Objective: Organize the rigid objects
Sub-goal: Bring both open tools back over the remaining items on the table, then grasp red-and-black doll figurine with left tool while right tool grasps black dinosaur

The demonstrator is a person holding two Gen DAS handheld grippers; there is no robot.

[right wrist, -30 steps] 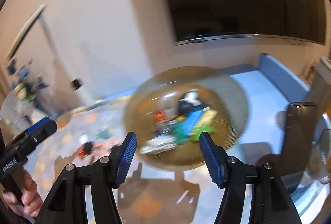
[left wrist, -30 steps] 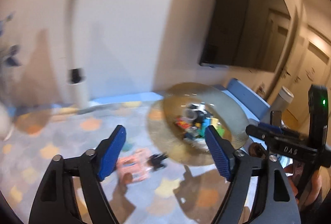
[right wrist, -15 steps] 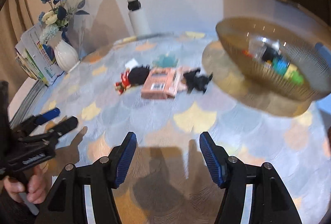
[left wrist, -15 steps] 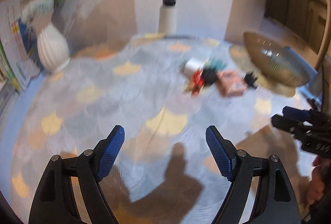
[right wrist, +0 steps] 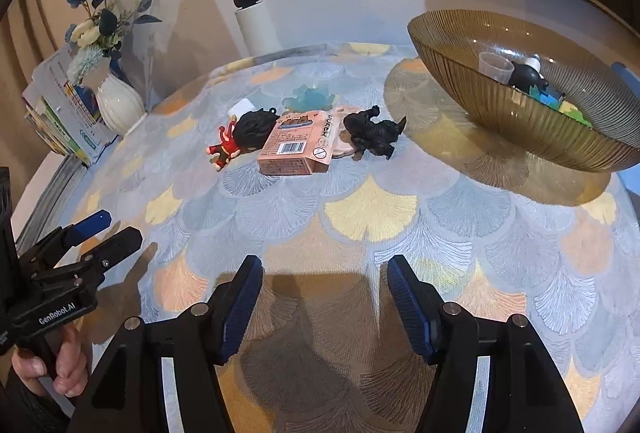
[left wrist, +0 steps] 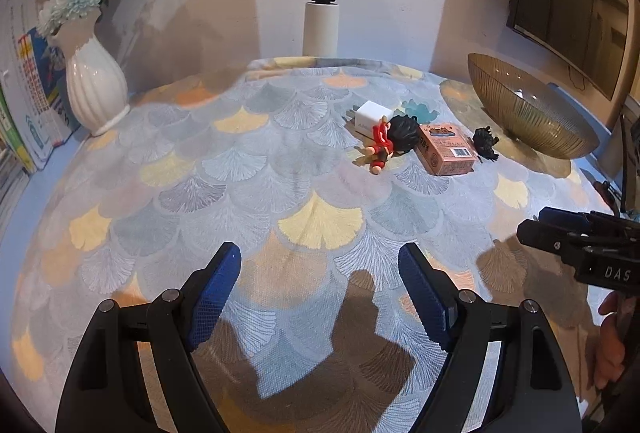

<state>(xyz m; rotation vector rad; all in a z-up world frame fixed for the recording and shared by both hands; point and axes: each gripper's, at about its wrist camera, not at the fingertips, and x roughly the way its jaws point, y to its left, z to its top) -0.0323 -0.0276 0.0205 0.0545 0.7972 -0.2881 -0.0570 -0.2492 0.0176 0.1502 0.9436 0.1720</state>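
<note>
The left gripper (left wrist: 320,289) stands open with nothing between its blue pads. The right gripper (right wrist: 324,297) is opening, also empty. Well ahead of both on the patterned tablecloth (right wrist: 372,213) lie the pink cardboard box (right wrist: 296,145), the red-and-black figurine (right wrist: 240,137) and the black toy animal (right wrist: 374,133), beside the amber ribbed glass bowl (right wrist: 500,105).

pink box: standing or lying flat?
Lying flat: the pink box rests on a broad face on the tablecloth, barcode side up.
</note>
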